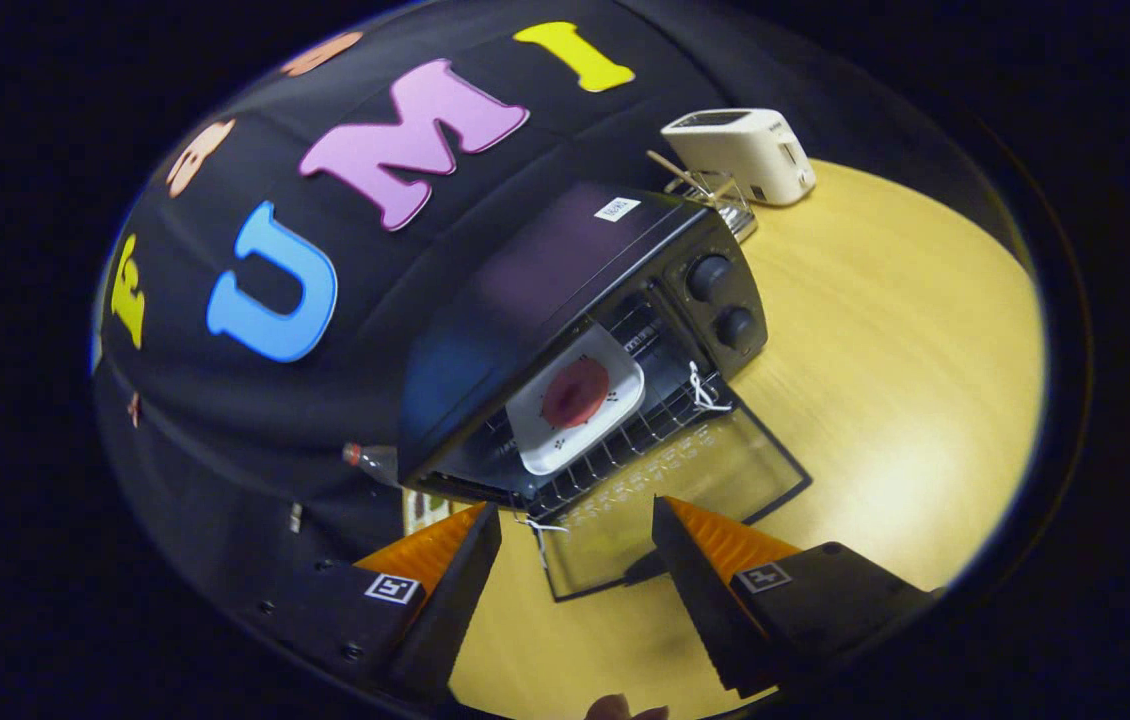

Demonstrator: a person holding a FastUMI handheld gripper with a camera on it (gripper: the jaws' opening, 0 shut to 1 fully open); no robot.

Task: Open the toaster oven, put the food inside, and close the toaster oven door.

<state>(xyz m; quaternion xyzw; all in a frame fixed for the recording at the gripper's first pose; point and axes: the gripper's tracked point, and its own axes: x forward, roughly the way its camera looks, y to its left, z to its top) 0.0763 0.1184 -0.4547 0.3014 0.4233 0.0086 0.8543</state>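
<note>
the boxy black toaster oven (585, 330) sits on the pale wood-grain surface (885, 380) with its glass door (665, 500) dropped flat, a white squarish plate (615, 395) bearing round reddish food (575, 392) on its wire rack, just beyond the jaws, which stand wide apart holding nothing above the door.

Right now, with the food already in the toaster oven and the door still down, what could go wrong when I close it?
1. The plate with the food sits near the front of the rack, which appears pulled forward; the door might hit it.
2. The open tool is above the glass door, not under its edge; pressing there would push it down.
3. The oven could slide on the table.
</note>
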